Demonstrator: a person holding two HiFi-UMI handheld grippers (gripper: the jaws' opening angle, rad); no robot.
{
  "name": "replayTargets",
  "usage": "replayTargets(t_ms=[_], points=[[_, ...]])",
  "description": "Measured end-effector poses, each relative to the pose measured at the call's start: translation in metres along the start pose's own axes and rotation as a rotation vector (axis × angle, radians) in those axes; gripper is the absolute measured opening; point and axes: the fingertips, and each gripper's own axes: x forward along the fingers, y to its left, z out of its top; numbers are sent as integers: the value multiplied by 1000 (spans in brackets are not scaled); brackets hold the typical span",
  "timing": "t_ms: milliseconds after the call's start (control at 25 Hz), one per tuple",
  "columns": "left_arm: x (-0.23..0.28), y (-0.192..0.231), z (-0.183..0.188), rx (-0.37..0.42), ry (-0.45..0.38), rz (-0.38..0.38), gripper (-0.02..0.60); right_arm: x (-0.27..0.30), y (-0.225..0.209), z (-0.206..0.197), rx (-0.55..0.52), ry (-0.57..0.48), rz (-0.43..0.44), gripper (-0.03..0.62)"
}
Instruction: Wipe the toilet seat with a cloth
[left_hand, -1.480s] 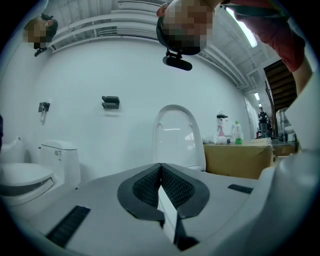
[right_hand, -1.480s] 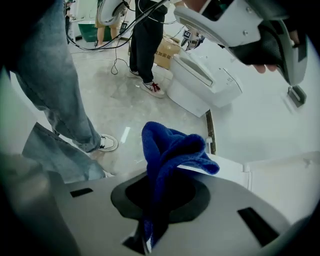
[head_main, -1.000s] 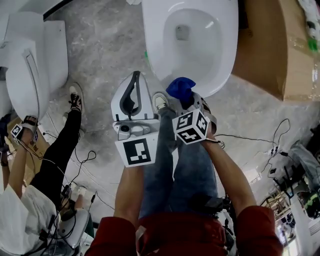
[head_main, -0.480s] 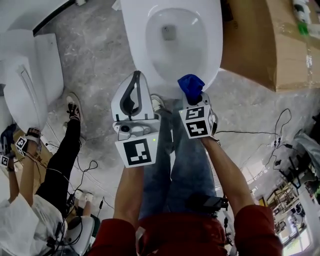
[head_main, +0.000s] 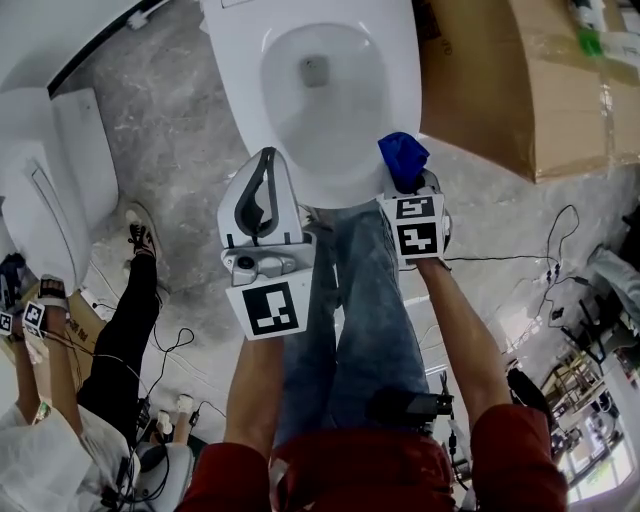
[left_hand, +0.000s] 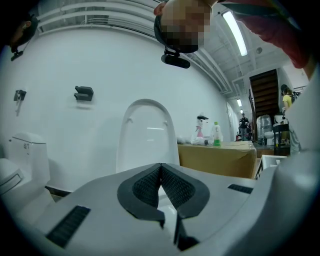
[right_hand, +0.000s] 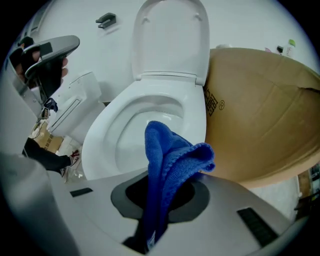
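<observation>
Since a second ago our right gripper (head_main: 409, 188) has carried the blue cloth (head_main: 403, 158) from the front tip of the toilet seat (head_main: 398, 95) round to its right front edge, near the cardboard box (head_main: 490, 90), and our left gripper (head_main: 266, 165) now overlaps the seat's front-left rim in the head view. Our right jaws are clamped on the cloth, which bunches up out of them at the rim. Our left jaws are pressed together with nothing between them.
</observation>
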Motion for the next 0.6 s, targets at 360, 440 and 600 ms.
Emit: replayTargets(t_ms=[360, 440, 600], points=[[28, -14, -4, 0, 20, -7, 15, 25, -50, 57, 68, -61, -28, 57], [37, -15, -4, 4, 23, -4, 15, 32, -62, 73, 76, -76, -32, 57], [57, -18, -3, 10, 27, 7, 16, 46, -86, 107, 78, -98, -31, 57]])
